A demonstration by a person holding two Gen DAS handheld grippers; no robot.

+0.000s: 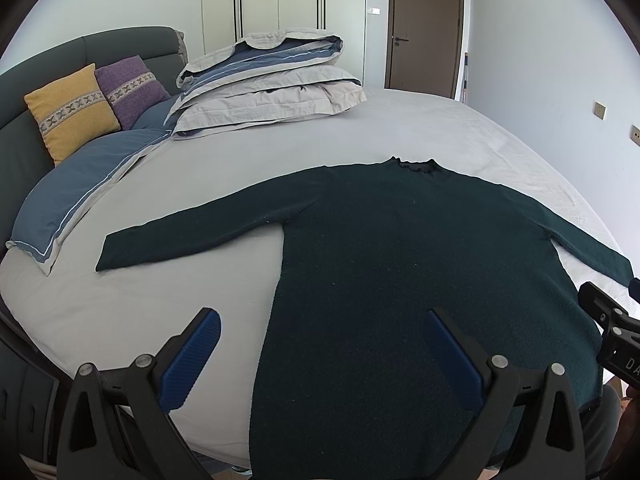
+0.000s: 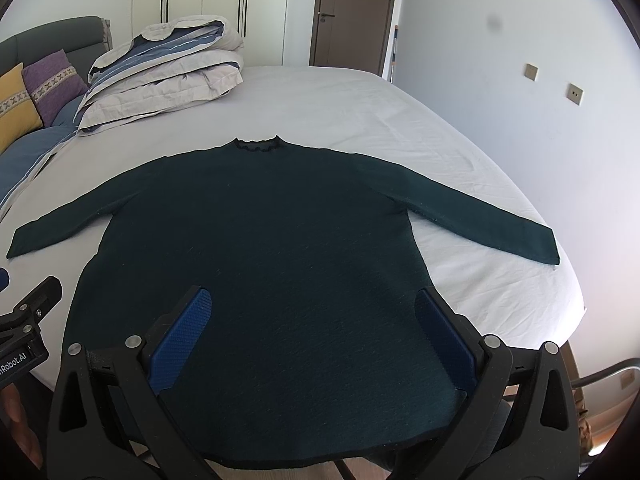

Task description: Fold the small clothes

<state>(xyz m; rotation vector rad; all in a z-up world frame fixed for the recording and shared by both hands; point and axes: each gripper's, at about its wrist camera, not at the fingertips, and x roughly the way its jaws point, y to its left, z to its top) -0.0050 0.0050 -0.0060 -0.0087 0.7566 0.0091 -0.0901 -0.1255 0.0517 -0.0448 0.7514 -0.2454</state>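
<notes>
Bed: sweater's hem hidden behind spread right tongs.

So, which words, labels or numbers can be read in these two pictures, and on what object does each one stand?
"DA": white letters on the body of the right gripper, cut off at the edge of the left wrist view.
"nRobot.AI": white label on the body of the left gripper, its start cut off in the right wrist view.
The dark green sweater shows no print, and the wall plates show no readable marks.
</notes>
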